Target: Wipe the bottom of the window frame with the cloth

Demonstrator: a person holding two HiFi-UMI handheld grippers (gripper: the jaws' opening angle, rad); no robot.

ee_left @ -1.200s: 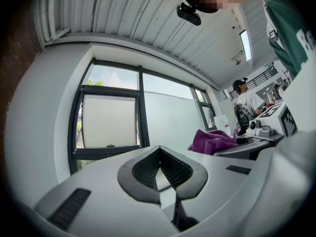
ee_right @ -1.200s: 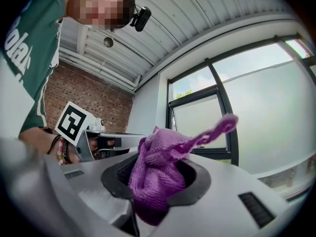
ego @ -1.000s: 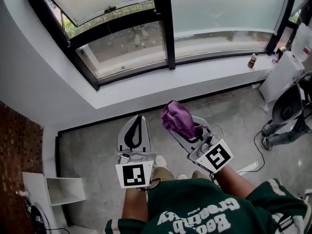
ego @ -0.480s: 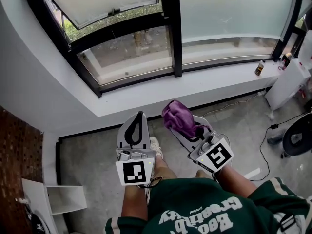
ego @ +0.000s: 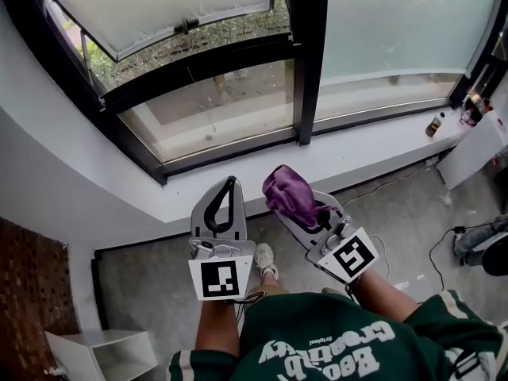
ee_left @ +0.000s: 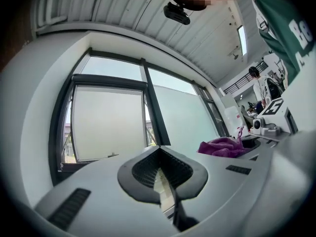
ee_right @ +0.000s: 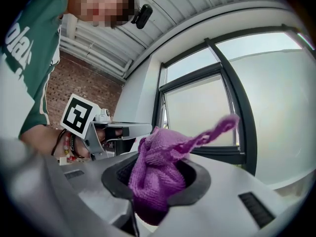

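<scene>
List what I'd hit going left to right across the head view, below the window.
White shelf unit → left gripper, shut and empty → right gripper, shut on the purple cloth → brown bottle on the white sill.

Purple knitted microfibre cloth (ego: 290,194): bunched into a wad and clamped between the jaws of the right gripper (ego: 284,205). One thin corner strip sticks out free. It is held in the air, near the sill and clear of the frame.

Black metal window frame, bottom rail (ego: 226,155): runs along the base of the glass panes. No cloth contact.
</scene>
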